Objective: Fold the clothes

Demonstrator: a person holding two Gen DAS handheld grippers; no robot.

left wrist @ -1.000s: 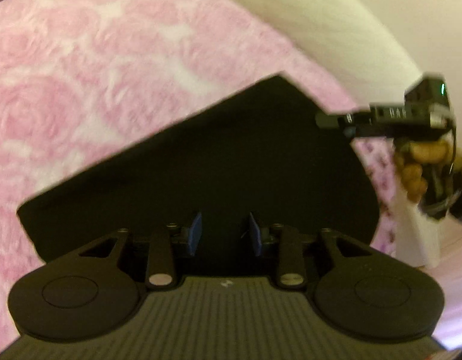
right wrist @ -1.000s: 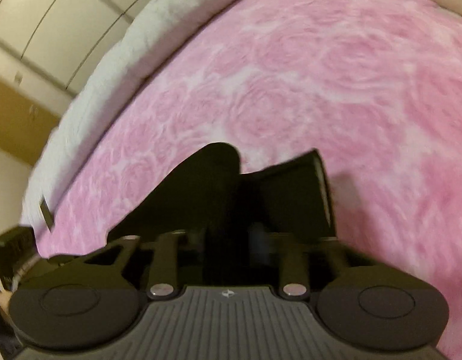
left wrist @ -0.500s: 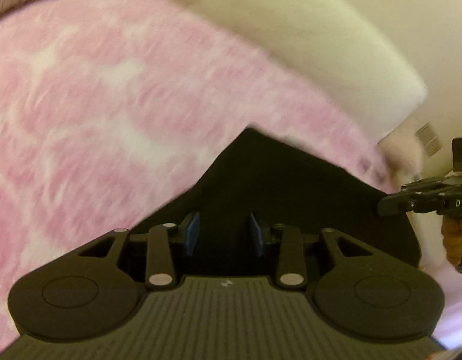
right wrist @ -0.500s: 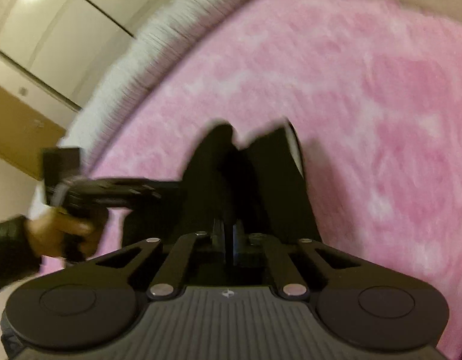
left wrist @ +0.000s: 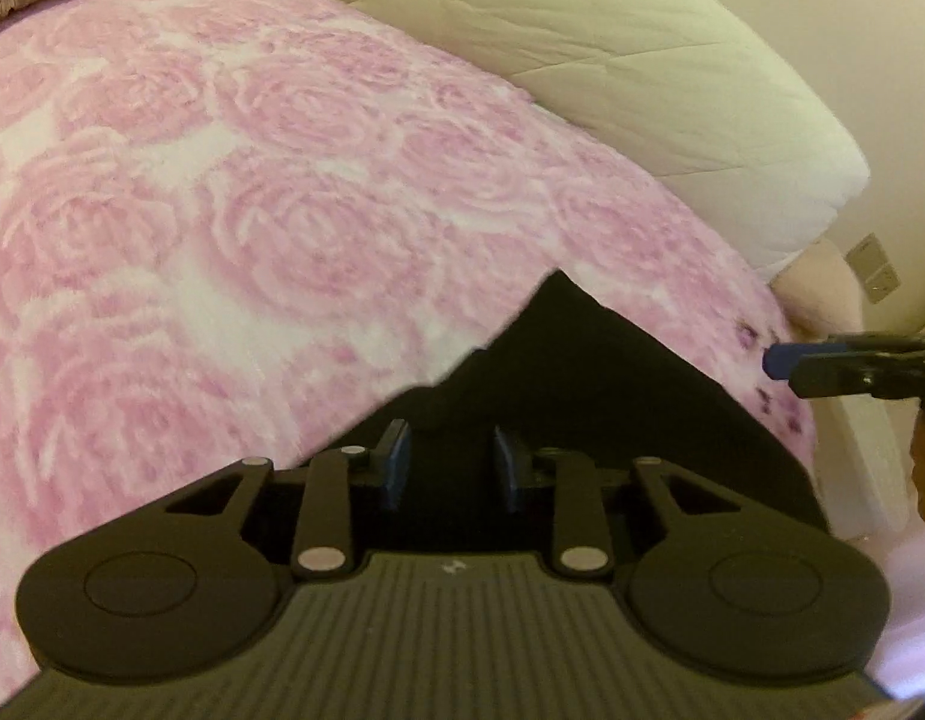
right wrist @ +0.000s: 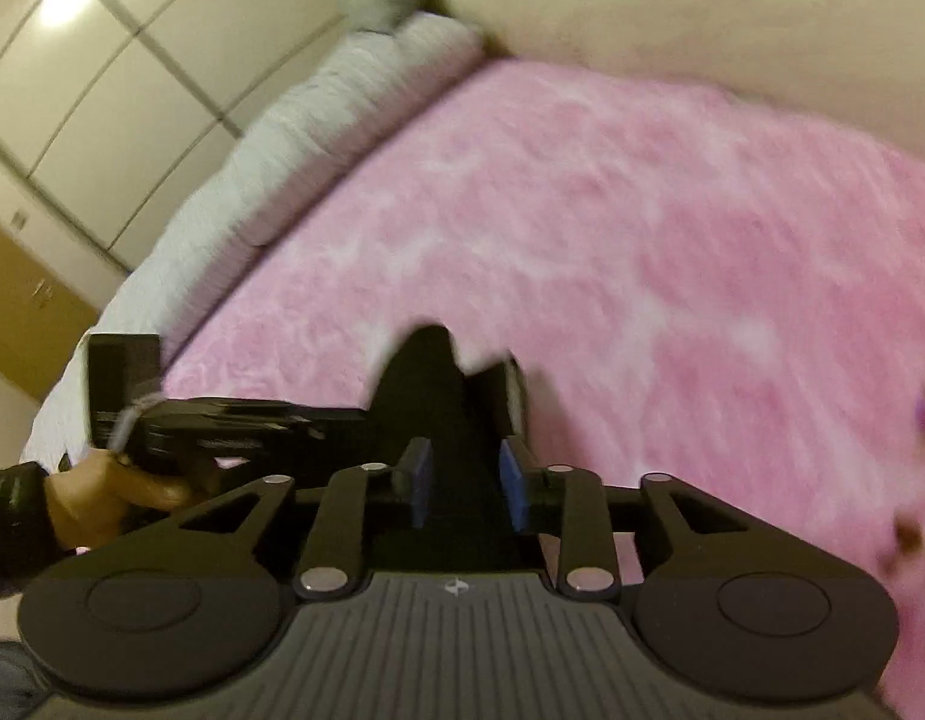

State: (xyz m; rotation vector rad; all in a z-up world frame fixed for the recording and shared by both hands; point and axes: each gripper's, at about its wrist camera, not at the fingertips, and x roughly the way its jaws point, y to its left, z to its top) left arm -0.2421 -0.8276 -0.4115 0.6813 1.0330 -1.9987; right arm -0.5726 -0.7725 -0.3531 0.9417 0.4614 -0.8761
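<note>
A black garment (left wrist: 588,378) lies folded on the pink rose-patterned blanket (left wrist: 222,192), right in front of my left gripper (left wrist: 450,465), which is open with its blue pads over the cloth's near edge. In the right wrist view the same garment (right wrist: 426,384) shows as a narrow dark shape ahead of my right gripper (right wrist: 465,483), which is open with nothing between its pads. The right gripper also shows in the left wrist view (left wrist: 852,363) at the right edge, off the cloth. The left gripper and the hand holding it show in the right wrist view (right wrist: 222,420).
A cream quilted pillow (left wrist: 612,72) lies at the back right of the bed. A grey-white rolled duvet (right wrist: 270,162) runs along the bed's far side. Wardrobe doors (right wrist: 102,90) stand beyond it. The bed edge drops off at the right (left wrist: 870,456).
My right gripper has opened and let go of the black garment, then drawn back off it. My left gripper stays open over the cloth's near edge. The garment lies more compact.
</note>
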